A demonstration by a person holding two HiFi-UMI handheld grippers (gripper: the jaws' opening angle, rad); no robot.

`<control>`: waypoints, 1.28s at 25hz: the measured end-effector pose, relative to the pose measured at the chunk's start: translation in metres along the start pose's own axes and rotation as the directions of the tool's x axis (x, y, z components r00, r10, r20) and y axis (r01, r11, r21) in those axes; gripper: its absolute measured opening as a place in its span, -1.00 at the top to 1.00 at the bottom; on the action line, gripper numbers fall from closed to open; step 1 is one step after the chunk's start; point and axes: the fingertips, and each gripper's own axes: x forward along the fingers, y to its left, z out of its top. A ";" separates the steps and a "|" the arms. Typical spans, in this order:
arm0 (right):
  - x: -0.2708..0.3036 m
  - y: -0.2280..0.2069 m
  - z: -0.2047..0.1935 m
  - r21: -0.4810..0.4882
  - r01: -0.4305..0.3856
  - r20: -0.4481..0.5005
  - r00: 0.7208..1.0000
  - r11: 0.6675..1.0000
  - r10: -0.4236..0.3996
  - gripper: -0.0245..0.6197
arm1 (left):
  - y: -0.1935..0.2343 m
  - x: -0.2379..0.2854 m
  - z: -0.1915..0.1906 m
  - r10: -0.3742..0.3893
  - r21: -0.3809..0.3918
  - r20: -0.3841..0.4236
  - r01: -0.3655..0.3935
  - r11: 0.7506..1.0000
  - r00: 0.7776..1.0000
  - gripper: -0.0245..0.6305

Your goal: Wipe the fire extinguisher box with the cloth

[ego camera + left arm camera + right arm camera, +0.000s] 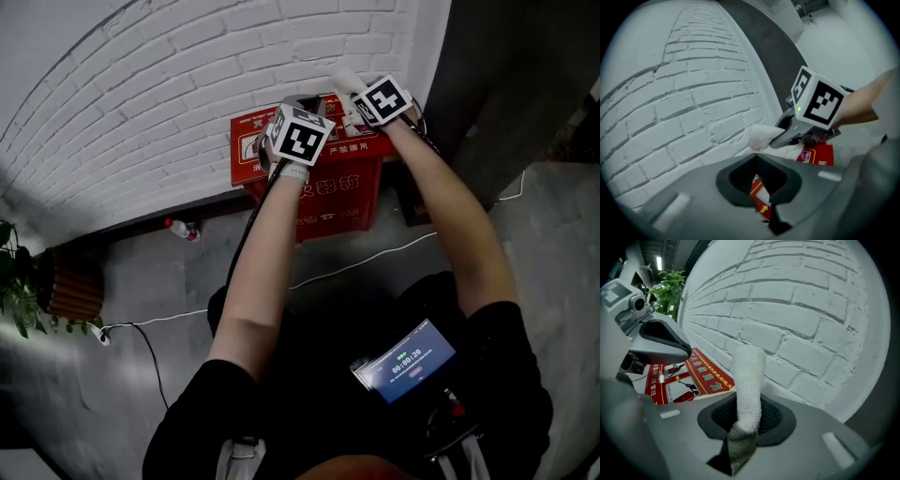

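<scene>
A red fire extinguisher box (pixel 328 202) stands on the floor against a white brick wall. Both grippers hover over its top. My right gripper (pixel 361 108) is shut on a white cloth (pixel 342 82); in the right gripper view the cloth (pixel 749 380) sticks up as a roll from the closed jaws of that gripper (pixel 745 427), near the wall, with the box's printed lid (pixel 693 378) to the left. My left gripper (pixel 272 141) is over the lid's left part. Its jaws meet in the left gripper view (pixel 761 192), holding nothing I can see, with red box print showing behind them.
A plastic bottle (pixel 183 229) lies on the floor left of the box. A potted plant (pixel 19 281) stands at the far left. A white cable (pixel 356 262) runs across the grey floor. A dark pillar (pixel 487 84) rises right of the box.
</scene>
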 end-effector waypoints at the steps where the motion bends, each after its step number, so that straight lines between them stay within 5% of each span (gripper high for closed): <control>1: -0.002 -0.005 -0.003 0.006 0.008 -0.004 1.000 1.000 -0.008 0.63 | -0.001 0.000 0.001 -0.002 0.000 0.000 0.002 1.000 1.000 0.92; 10: -0.018 -0.028 -0.018 -0.047 0.114 -0.056 0.992 0.992 -0.116 0.63 | 0.005 -0.023 -0.003 0.017 -0.024 0.025 -0.016 1.000 1.000 0.92; 14: -0.034 -0.012 0.008 -0.046 0.104 0.009 0.995 0.994 -0.104 0.63 | 0.025 -0.047 -0.006 0.053 -0.045 0.045 -0.051 0.998 0.998 0.92; 25: -0.066 0.140 0.121 -0.109 -0.093 0.240 0.964 0.990 0.117 0.63 | 0.088 -0.133 -0.037 0.178 -0.111 0.091 -0.168 0.980 0.980 0.92; 32: -0.056 0.243 0.141 -0.070 -0.279 0.233 0.929 0.958 0.288 0.63 | 0.116 -0.180 -0.068 0.244 -0.145 0.087 -0.230 0.962 0.966 0.92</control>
